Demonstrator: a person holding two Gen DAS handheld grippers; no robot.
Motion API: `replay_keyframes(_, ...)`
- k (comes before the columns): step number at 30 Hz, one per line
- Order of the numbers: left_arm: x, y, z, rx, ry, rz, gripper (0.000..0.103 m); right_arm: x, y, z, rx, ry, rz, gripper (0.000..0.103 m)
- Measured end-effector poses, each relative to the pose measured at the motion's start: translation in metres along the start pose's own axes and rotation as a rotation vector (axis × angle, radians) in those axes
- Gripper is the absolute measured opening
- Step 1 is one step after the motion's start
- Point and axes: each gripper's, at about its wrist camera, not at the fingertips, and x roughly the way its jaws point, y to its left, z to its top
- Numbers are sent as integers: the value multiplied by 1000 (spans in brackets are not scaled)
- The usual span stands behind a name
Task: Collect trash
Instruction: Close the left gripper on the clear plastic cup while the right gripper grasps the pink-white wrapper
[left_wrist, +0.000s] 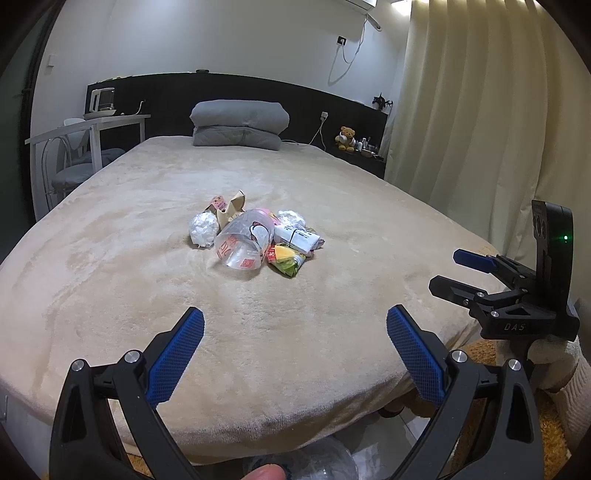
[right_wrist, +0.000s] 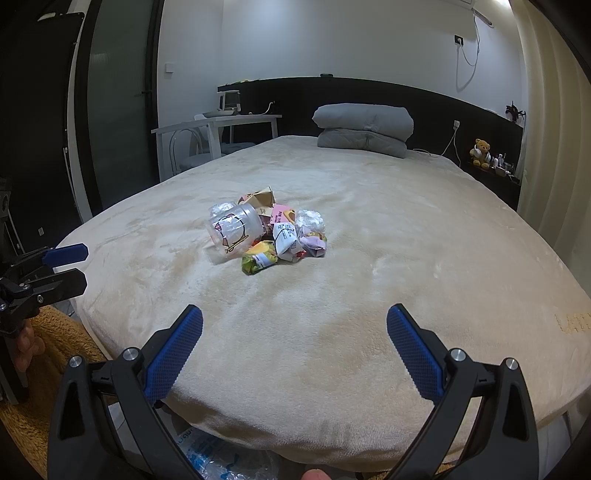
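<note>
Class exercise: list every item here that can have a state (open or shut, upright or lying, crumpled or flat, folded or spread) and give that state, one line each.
left gripper: open, empty, short of the pile.
right gripper: open, empty.
clear plastic cup: lying on its side.
white paper ball: crumpled.
yellow-green wrapper: scrunched.
grey quilt: folded, at the bed's head.
curtain: drawn.

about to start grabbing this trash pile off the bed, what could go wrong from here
1. The trash pile is tightly bunched, so closing on the clear plastic cup may scatter the wrappers leaning on it.
2. The cup is thin and lying on its side; it could crush or slip out.
3. The soft beige blanket could get pinched if the open left gripper or right gripper dips low.
</note>
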Motion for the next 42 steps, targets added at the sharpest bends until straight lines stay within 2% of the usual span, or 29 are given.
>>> replay_keyframes(13, 18, 4, 19, 44, 22, 22, 97, 22, -21, 21, 61, 43, 34, 99)
replay_keyframes(19, 36, 16, 38, 63, 40, 37, 97, 43, -29, 37, 65, 62, 41, 99)
replay_keyframes(22, 48, 27, 47, 39, 56, 34, 97, 55, -34, 46, 68, 73, 49, 99)
replay_keyframes(33, 112, 63, 78, 17, 146, 30, 97, 128, -67, 82, 196, 169, 147, 99)
replay_keyframes(40, 156, 77, 85, 7, 220, 7, 97, 183, -90, 86, 314, 270, 212, 99)
replay_keyframes(42, 167, 78, 86, 11, 241, 3, 97, 196, -98, 86, 376, 300, 255, 98)
